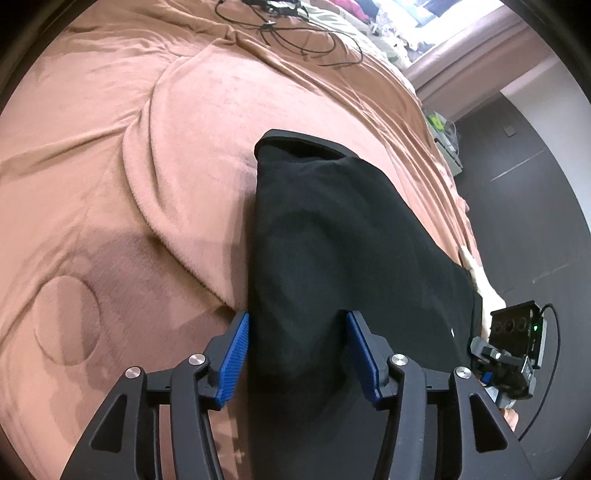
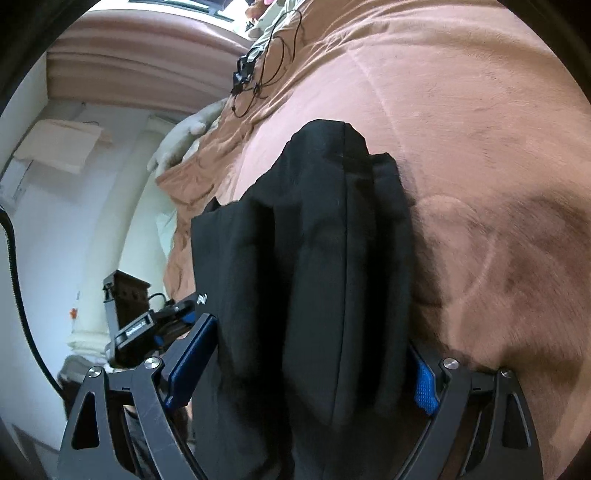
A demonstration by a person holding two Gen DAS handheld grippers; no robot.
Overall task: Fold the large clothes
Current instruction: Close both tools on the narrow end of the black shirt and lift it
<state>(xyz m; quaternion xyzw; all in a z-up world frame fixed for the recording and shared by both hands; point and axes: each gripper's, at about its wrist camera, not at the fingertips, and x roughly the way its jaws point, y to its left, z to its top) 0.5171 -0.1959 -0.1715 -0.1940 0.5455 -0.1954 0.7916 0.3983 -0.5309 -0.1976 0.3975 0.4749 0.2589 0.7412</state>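
A black garment, folded into a long thick bundle, lies on the brown blanket and runs away from me. My left gripper has the near end of the bundle between its blue pads, which touch the cloth on both sides. In the right wrist view the black garment shows several lengthwise folds, and my right gripper stands wide with the folds filling the gap between its pads. Its right finger is mostly hidden by cloth. Each gripper shows at the edge of the other's view: the right gripper and the left gripper.
The brown blanket covers the whole bed, with creases and a raised fold to the left. Black cables lie at the far end of the bed, also seen as cables. A pale cloth hangs at the bed's edge. A dark wall stands beside the bed.
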